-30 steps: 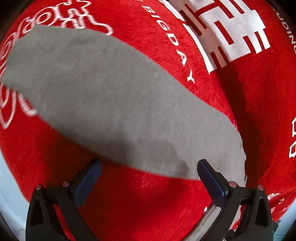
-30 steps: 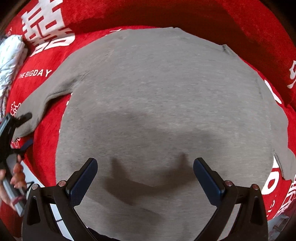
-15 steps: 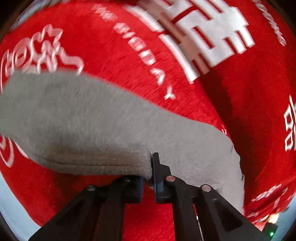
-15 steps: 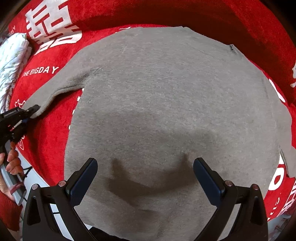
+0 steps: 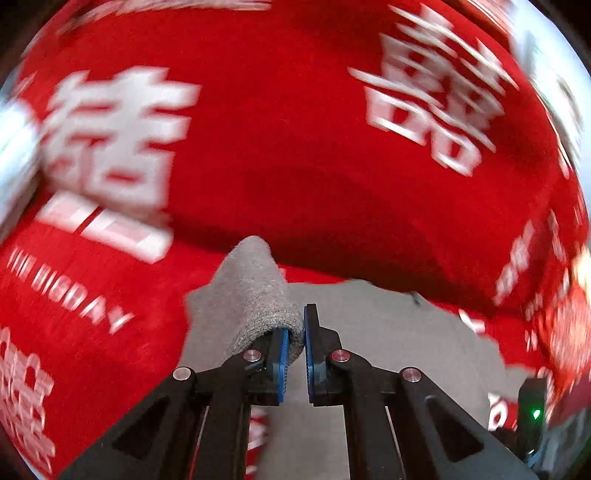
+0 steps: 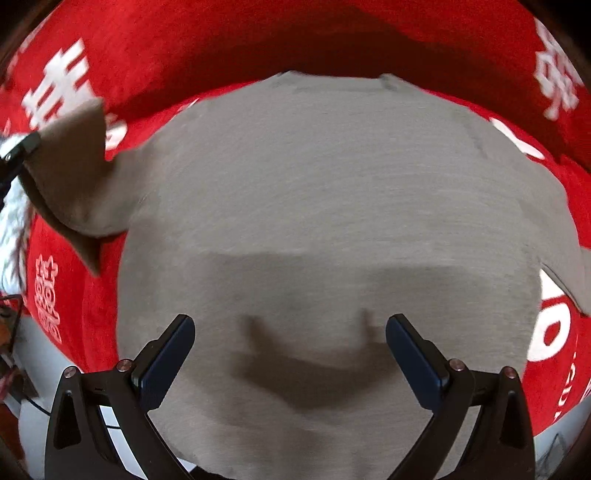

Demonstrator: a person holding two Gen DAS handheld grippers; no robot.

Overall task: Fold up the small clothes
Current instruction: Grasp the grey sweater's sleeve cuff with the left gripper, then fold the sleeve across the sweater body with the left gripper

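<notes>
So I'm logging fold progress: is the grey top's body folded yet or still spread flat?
Still spread flat: the body lies open across the red cloth. Only one sleeve is raised, pinched by the left gripper.

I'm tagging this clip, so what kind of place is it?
Probably a home, maybe a bed: a red wedding-print blanket under a grey top, and a white patterned pillow or quilt at the edge.
</notes>
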